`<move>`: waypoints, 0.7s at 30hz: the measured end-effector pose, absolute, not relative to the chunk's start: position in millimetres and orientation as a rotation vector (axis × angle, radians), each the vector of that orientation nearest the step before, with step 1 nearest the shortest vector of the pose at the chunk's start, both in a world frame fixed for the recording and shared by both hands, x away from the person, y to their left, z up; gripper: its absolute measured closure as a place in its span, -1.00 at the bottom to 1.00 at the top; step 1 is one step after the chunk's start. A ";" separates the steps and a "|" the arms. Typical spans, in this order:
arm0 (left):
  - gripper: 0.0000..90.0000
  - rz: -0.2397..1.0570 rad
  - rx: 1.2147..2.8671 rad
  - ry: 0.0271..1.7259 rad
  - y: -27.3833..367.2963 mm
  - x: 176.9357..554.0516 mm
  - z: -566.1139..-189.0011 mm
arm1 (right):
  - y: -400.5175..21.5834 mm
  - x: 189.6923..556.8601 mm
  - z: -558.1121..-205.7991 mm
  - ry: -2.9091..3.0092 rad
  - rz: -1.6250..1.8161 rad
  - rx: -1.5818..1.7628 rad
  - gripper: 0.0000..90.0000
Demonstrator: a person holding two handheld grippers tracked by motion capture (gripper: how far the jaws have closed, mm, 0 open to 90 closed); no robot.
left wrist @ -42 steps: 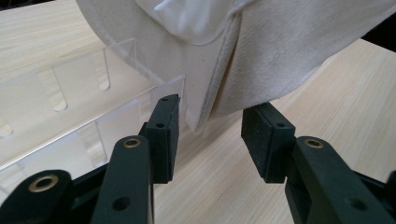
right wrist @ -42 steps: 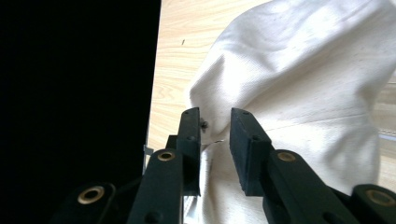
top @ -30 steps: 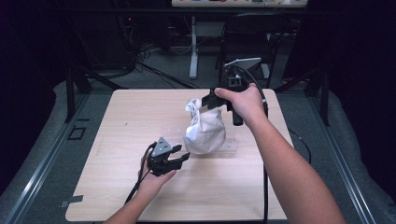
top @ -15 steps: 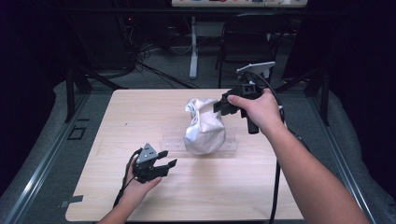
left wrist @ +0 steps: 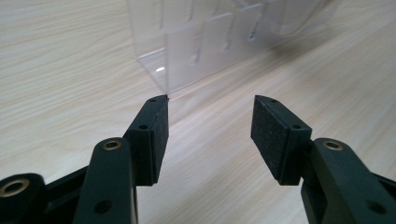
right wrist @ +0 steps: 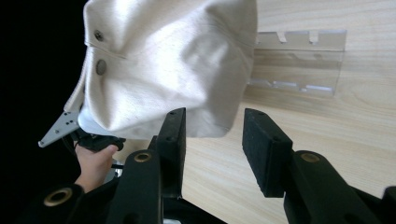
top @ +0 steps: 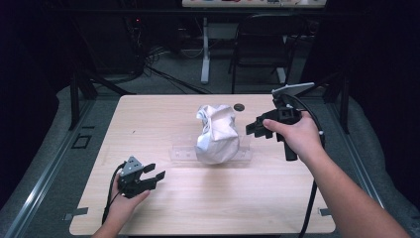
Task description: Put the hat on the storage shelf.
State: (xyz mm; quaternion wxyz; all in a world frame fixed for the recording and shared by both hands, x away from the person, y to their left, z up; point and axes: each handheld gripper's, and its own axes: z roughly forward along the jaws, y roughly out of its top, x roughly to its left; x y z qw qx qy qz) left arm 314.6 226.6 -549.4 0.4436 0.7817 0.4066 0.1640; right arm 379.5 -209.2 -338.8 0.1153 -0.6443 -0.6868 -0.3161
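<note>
Cloth bag (top: 216, 134), crumpled, off-white, on clear acrylic rack (top: 181, 153); both grippers just opened, empty.

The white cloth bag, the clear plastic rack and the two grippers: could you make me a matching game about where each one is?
1 white cloth bag
2 clear plastic rack
3 left gripper
4 right gripper

A near the table's front left
B on the rack, mid-table
C under the bag, lying flat
D just right of the bag

Pairs: 1-B, 2-C, 3-A, 4-D

No readable text or labels anywhere
</note>
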 end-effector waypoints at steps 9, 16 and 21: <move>0.04 0.430 1.946 1.047 232.9 321.4 -557.5 | -226.1 366.3 -357.1 -1.999 -0.924 -1.907 0.34; 0.03 0.428 1.955 1.048 232.9 323.1 -560.3 | -229.5 356.6 -372.2 -2.047 -0.917 -1.926 0.32; 0.03 0.425 1.964 1.048 231.9 323.3 -561.8 | -230.9 347.8 -384.3 -2.097 -0.916 -1.934 0.31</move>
